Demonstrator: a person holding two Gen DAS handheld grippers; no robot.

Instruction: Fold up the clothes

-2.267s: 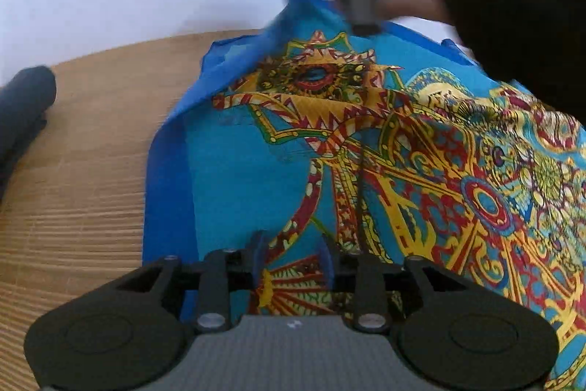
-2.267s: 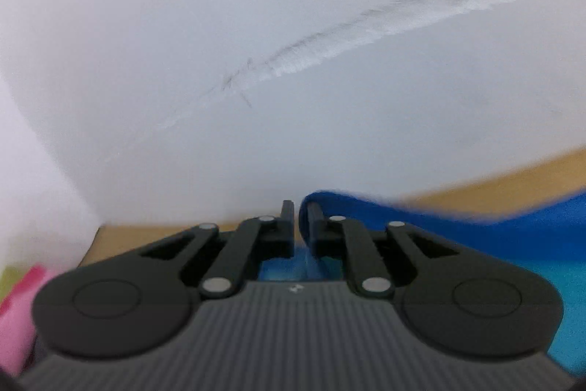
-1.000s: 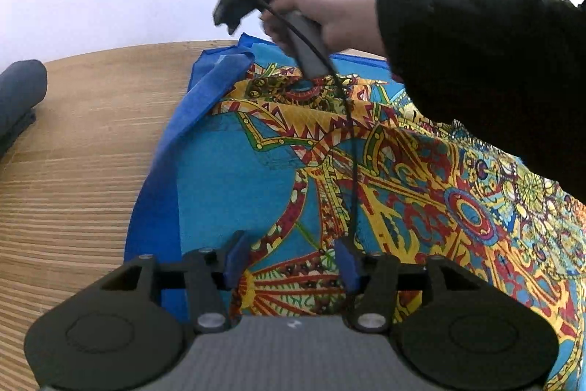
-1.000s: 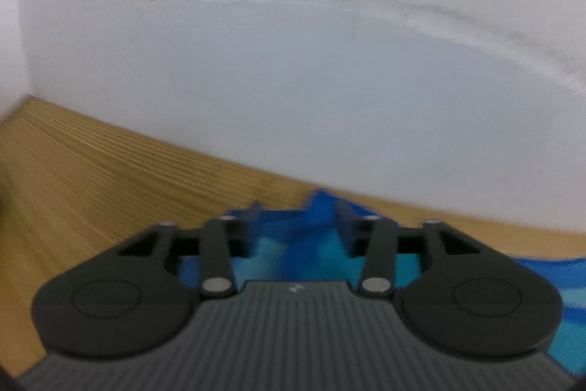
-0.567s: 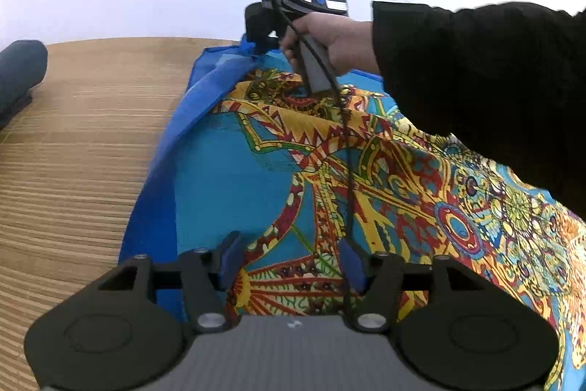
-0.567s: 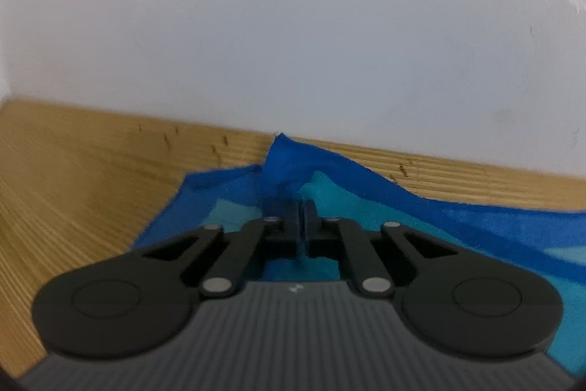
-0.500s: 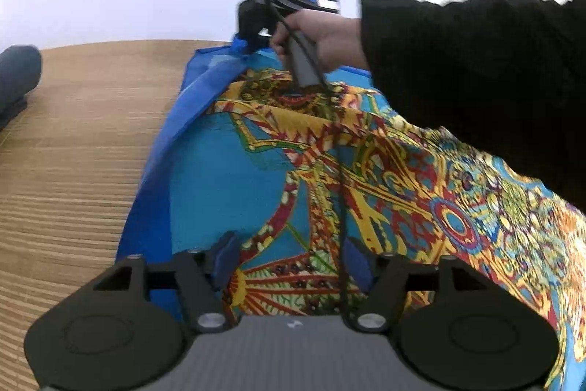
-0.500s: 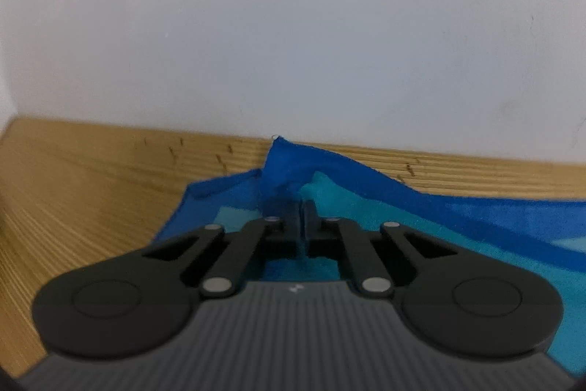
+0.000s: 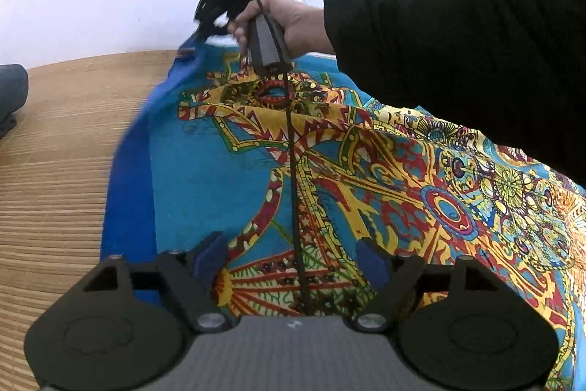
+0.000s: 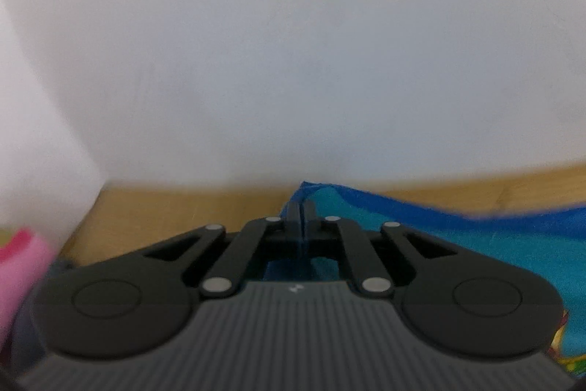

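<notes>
Bright blue cloth with a yellow-red ornate print (image 9: 329, 171) lay spread on the light wooden slatted tabletop (image 9: 55, 171), its dark blue border along the left side. Left gripper (image 9: 291, 257) hovered over the near edge, jaws opening wide, blue-padded fingers (image 9: 210, 257) apart with printed fabric seen between them, not pinched. Right gripper (image 10: 301, 211), held by a hand (image 9: 293, 24) in a black sleeve (image 9: 457, 54), was clamped on the cloth's far corner near the white wall (image 10: 293, 43). Black cable (image 9: 293, 171) trailed across the cloth.
</notes>
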